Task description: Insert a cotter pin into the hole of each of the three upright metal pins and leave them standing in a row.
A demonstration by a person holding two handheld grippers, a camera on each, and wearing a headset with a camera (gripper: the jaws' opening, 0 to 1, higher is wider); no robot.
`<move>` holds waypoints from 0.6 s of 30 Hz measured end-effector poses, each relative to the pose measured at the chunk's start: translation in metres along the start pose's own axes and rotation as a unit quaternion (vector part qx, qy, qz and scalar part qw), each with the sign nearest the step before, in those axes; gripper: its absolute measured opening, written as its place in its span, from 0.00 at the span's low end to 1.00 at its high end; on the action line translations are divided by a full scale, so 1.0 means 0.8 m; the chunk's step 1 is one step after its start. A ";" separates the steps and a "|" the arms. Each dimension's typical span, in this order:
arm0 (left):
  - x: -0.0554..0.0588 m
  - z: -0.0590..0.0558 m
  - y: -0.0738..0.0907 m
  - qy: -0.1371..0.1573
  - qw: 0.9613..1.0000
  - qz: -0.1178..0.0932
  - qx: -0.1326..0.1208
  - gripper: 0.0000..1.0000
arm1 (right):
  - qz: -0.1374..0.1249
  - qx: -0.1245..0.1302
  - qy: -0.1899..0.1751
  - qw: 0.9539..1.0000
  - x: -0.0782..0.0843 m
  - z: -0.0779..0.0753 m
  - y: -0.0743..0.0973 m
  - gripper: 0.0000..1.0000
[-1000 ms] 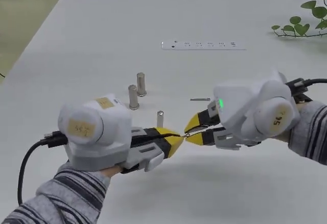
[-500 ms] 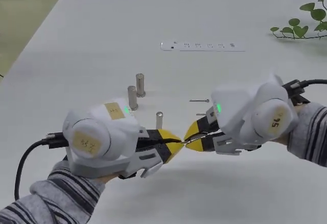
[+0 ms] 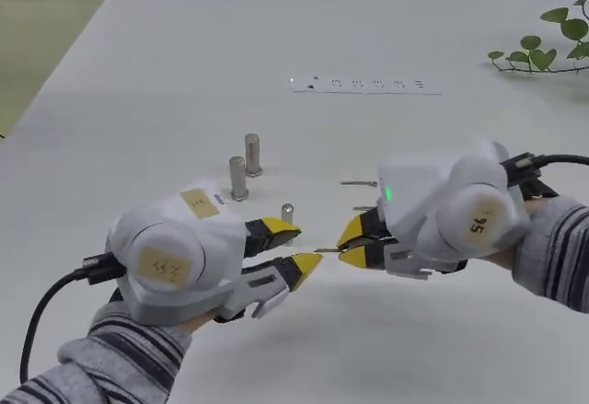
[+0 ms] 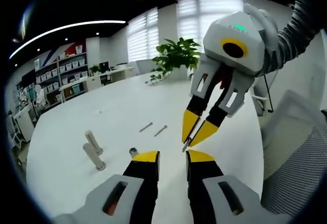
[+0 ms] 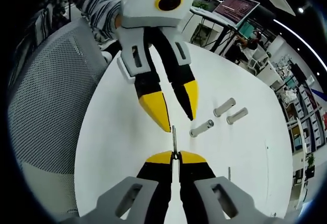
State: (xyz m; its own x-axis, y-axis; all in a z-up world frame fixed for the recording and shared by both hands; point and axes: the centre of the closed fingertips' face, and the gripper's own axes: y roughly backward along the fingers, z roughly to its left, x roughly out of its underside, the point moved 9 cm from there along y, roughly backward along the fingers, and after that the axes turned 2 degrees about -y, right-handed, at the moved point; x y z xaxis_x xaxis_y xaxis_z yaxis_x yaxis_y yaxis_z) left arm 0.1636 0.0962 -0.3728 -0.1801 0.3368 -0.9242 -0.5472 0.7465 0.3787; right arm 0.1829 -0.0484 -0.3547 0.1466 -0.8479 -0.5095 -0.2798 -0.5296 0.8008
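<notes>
Three upright metal pins stand on the white table: a tall pin (image 3: 252, 154), a second tall pin (image 3: 238, 177) and a shorter pin (image 3: 287, 213). My right gripper (image 3: 342, 248) is shut on a thin cotter pin (image 3: 327, 250), which sticks out toward the left gripper (image 3: 296, 245). The left gripper is open, its yellow tips on either side of the cotter pin's free end and off it. In the right gripper view the cotter pin (image 5: 173, 140) rises from my shut right gripper (image 5: 174, 156) toward the open left gripper (image 5: 180, 123). The left gripper (image 4: 173, 156) looks at the right gripper (image 4: 188, 141).
Two loose cotter pins (image 3: 359, 182) (image 3: 363, 208) lie on the table behind the right gripper. A white power strip (image 3: 365, 83) lies further back, and a leafy plant (image 3: 543, 47) is at the far right. Office desks and shelves show in the gripper views.
The left gripper, shut at the cotter pin's end in the earlier frames, has opened and let go. The right gripper keeps hold of the pin and has shifted slightly lower.
</notes>
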 end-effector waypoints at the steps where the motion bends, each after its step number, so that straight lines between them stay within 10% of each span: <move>1: 0.001 0.002 0.000 0.002 1.000 -0.003 -0.008 0.21 | 0.000 0.002 -0.004 1.000 0.000 -0.002 -0.001 0.00; 18: 0.025 0.033 -0.018 0.049 0.994 0.014 -0.100 0.23 | 0.029 0.048 -0.087 0.995 0.006 -0.036 -0.035 0.00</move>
State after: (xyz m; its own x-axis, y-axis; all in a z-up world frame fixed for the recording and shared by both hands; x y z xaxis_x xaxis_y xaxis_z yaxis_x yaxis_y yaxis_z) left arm 0.1897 0.1074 -0.3955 -0.2716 0.2913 -0.9173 -0.6907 0.6048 0.3965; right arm 0.2190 -0.0382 -0.3707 -0.0372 -0.8551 -0.5172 -0.3738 -0.4681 0.8007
